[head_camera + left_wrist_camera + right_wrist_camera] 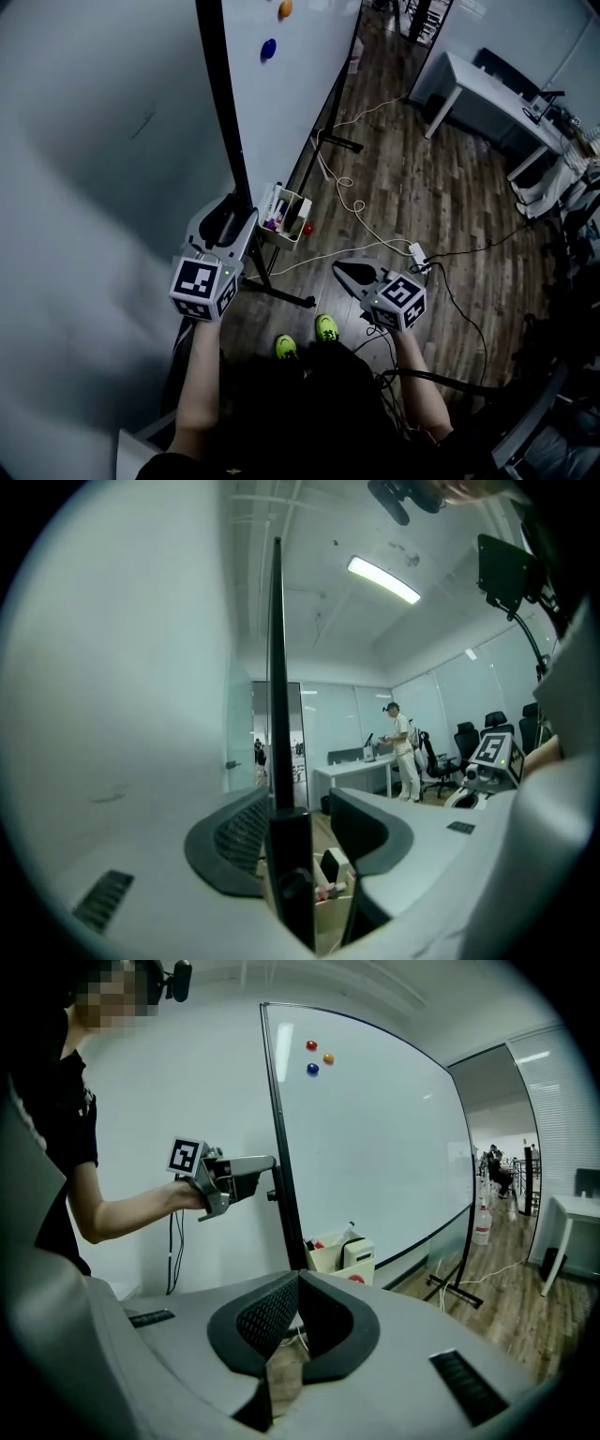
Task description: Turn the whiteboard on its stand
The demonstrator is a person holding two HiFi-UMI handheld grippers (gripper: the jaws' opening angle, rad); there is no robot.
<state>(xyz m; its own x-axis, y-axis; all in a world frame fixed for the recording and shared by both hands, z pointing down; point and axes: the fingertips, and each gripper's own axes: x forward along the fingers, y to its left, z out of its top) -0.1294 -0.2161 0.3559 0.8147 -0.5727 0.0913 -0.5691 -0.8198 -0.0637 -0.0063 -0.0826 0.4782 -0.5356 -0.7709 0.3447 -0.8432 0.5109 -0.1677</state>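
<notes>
The whiteboard (291,84) stands upright on its stand, seen edge-on from above, with a black frame post (225,103) along its near side. My left gripper (242,217) straddles that post (277,667) at about waist height. Its jaws stand apart: the post sits between them, close to the left pad, with a gap on the right. In the right gripper view, the left gripper (262,1164) reaches the post (281,1147) from the wall side. My right gripper (342,270) hangs lower, away from the board, shut and empty (298,1279). Coloured magnets (312,1069) sit high on the board.
A small cream box of markers (286,217) hangs on the board's lower edge. The stand's black foot (281,292) runs across the wood floor by my green shoes (305,337). Cables (352,202) and a power strip (418,253) lie to the right. A white desk (487,89) stands far right; a wall (94,141) is close on the left.
</notes>
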